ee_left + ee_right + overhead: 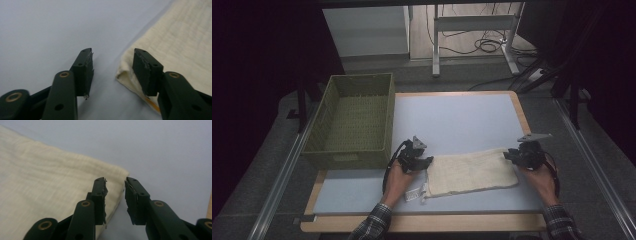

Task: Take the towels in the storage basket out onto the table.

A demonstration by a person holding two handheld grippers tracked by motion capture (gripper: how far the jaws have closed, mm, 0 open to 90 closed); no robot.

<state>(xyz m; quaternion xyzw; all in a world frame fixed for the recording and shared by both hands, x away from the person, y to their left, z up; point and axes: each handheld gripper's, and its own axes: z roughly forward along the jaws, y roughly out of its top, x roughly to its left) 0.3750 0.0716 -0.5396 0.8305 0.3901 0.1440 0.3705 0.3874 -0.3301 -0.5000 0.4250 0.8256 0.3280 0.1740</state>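
Observation:
A folded cream cloth (472,171) lies flat on the pale blue table top (452,120), near the front. My left gripper (426,161) sits at the cloth's left end, held by a hand. In the left gripper view the cloth's corner (175,45) lies under the right-hand jaw, and the left gripper (112,72) stands open, its pads off the fabric. My right gripper (510,154) is at the cloth's right end. In the right gripper view the cloth's edge (50,190) runs between the jaws, and the right gripper (115,200) is open, clear of the fabric.
A green woven basket (354,120) stands on the table's left side, nothing visible inside it. A small white tag (413,194) lies by the cloth's front left corner. The table's wooden rim (422,223) runs along the front. Desk legs and cables are on the floor behind.

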